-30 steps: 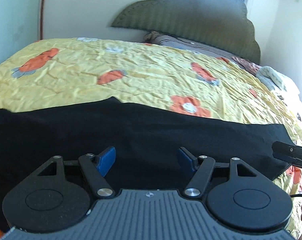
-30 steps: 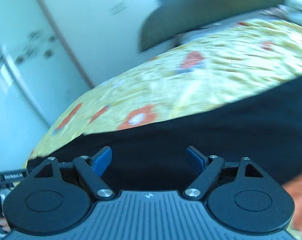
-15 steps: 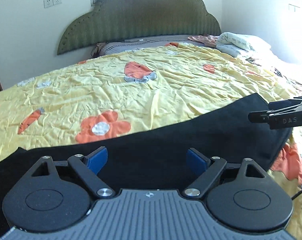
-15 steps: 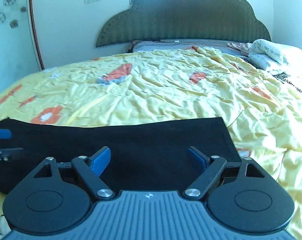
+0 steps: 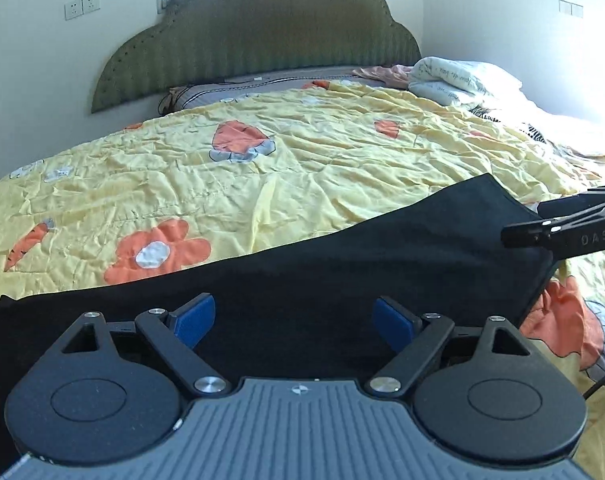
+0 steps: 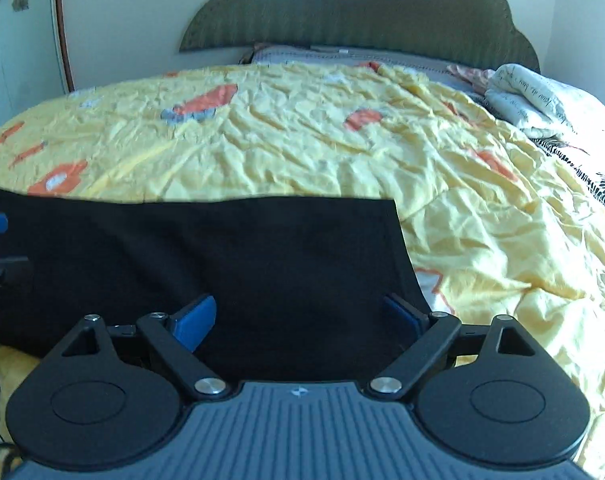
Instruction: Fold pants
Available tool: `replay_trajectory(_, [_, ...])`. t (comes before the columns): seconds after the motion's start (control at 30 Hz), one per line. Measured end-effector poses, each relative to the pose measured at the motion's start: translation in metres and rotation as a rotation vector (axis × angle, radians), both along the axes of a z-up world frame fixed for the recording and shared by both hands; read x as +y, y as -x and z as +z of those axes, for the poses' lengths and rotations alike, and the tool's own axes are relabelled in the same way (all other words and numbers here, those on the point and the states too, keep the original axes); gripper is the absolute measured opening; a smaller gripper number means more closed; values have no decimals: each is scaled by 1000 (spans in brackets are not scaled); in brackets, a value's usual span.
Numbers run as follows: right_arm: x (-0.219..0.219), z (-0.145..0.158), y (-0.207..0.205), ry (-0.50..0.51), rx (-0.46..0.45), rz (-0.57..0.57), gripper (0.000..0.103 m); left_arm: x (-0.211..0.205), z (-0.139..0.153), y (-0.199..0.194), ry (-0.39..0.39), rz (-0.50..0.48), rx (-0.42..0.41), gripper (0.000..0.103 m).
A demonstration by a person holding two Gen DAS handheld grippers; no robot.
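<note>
Left gripper (image 5: 292, 320) wide; right gripper (image 6: 302, 318) apparently opening.

One pants (image 5: 342, 280), two grippers: left (image 5: 294, 322), right (image 6: 300, 320). One quilt (image 5: 302, 168), one headboard (image 5: 262, 40), one pillow (image 5: 462, 80), two sockets (image 5: 82, 6).

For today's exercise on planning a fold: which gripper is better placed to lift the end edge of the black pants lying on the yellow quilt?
Right. The right gripper, jaws opening and empty, sits beside the end edge of the black fabric pants; the left gripper hovers open over mid-cloth.
</note>
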State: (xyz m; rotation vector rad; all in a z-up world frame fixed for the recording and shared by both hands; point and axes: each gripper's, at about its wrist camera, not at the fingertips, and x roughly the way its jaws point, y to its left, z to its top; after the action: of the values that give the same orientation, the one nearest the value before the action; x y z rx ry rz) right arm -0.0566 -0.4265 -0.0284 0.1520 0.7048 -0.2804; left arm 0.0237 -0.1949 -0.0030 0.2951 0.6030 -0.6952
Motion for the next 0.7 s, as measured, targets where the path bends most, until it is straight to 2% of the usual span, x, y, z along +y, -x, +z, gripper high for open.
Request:
replay_trajectory(0.07, [-3,-1,-9,-63,-35,14,91,-7,-10,-2,-46,-39,45,89])
replay_trajectory(0.1, [-5,-7,-16,-73,-5,31,91,-8,-18,1,-71,-56,67,87])
replay_trajectory(0.13, [-4,-17,-22,-44,61,40,97,-5,-21,6,-59,-57,47,88])
replay_trajectory(0.17, [-2,-22,-19,3,65,44,100,-1,-23,12,-48,-55,9,90])
replay_trajectory(0.23, [-5,-19,-5,-2,58,-12,99,0,-23,17,-52,-68,-17,90])
replay_trajectory(0.3, [-7,-9,20,-21,-23,-114,100,3,-23,14,-23,-55,10,90])
replay_trajectory(0.33, [-8,-3,36,-79,-85,-157,100,5,-24,10,-6,-47,40,90])
replay_trajectory(0.37, [-11,1,51,-182,-155,-168,100,7,-25,5,19,-31,72,91])
replay_trajectory(0.47, [-15,-4,73,-597,-321,-86,100,12,-25,1,69,-11,102,91])
replay_trajectory(0.5, [-13,-11,73,-714,-344,-60,100,11,-25,2,66,-16,97,92])
replay_trajectory(0.57, [-7,-28,67,-894,-322,-52,100,10,-26,5,54,-23,79,92])
replay_trajectory(0.63, [-2,-43,62,-977,-297,-67,100,10,-27,7,48,-30,65,93])
replay_trajectory(0.7, [3,-40,57,-918,-287,-58,99,10,-28,8,49,-29,64,93])
